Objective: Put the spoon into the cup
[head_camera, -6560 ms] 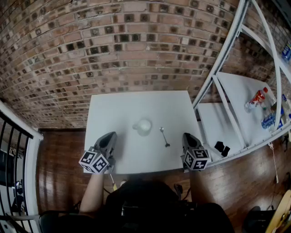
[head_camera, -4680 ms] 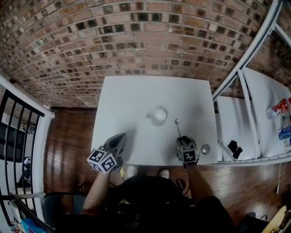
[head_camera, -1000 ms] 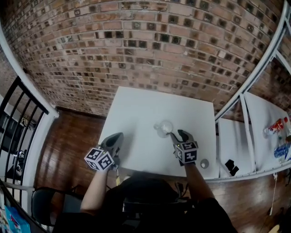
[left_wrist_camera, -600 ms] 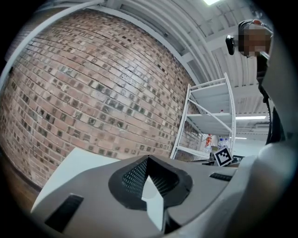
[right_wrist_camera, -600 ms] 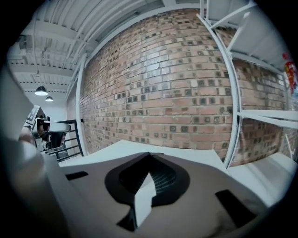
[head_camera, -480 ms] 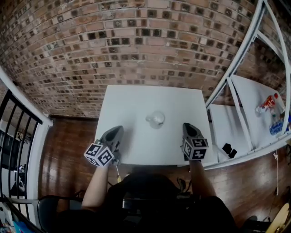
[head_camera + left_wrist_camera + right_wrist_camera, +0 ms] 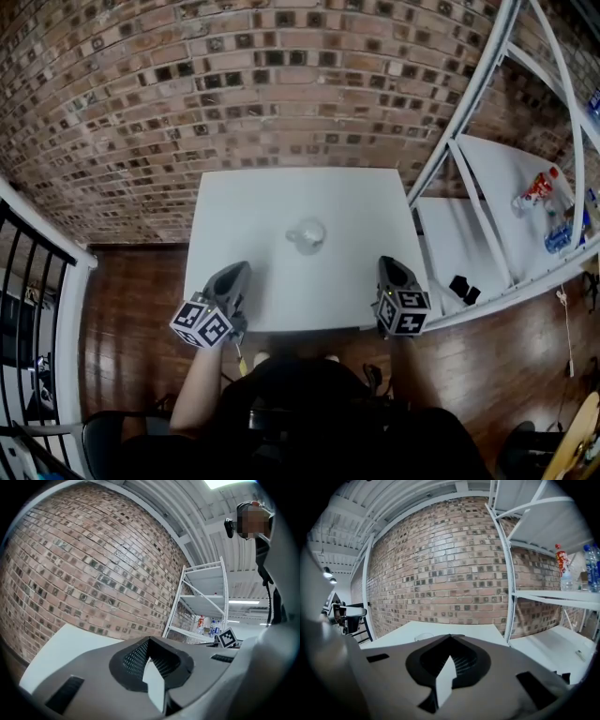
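A small clear cup stands upright in the middle of the white table. Its rim peeks over my right gripper's jaws in the right gripper view. No spoon shows on the table top, and the cup is too small to tell what is inside it. My left gripper hovers at the table's near left edge, shut and holding nothing. My right gripper is at the near right edge, well back from the cup, its jaws shut and holding nothing.
A brick wall rises behind the table. A white metal rack stands close to the right, with bottles on a shelf and small black items lower down. A black railing is at the left, over a wooden floor.
The right gripper, open at the cup a second ago, has shut and pulled back to the table's near right edge. The spoon that lay right of the cup is gone from the table top.
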Available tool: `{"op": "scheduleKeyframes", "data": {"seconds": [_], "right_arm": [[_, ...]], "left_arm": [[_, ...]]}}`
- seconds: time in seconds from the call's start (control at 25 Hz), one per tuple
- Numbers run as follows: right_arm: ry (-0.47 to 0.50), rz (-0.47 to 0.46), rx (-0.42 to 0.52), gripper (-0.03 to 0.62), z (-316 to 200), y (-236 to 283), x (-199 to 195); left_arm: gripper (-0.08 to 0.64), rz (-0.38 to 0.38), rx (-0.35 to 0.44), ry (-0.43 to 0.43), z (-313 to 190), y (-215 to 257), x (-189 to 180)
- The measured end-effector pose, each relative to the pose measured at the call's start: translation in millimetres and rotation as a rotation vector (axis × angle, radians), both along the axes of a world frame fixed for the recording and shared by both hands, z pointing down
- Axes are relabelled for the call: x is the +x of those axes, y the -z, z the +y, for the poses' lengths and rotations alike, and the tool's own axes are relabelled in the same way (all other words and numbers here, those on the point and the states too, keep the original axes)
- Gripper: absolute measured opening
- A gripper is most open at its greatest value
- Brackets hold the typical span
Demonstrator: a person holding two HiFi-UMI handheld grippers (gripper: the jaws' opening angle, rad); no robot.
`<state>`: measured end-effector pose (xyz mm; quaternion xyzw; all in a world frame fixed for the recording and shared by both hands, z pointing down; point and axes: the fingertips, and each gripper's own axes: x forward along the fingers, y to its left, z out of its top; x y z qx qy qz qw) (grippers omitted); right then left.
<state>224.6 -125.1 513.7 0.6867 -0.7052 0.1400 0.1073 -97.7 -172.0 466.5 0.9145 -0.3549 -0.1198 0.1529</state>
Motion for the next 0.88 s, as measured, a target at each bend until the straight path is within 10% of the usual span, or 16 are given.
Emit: {"op": "scheduleKeyframes", "data": {"seconds": [0.88], "right_arm": [[0.066,-0.04,0.042,0.002,17,-23,-15]], "left_arm": [[0.005,-0.016,-0.043,0.065,6,-19,-23]]}}
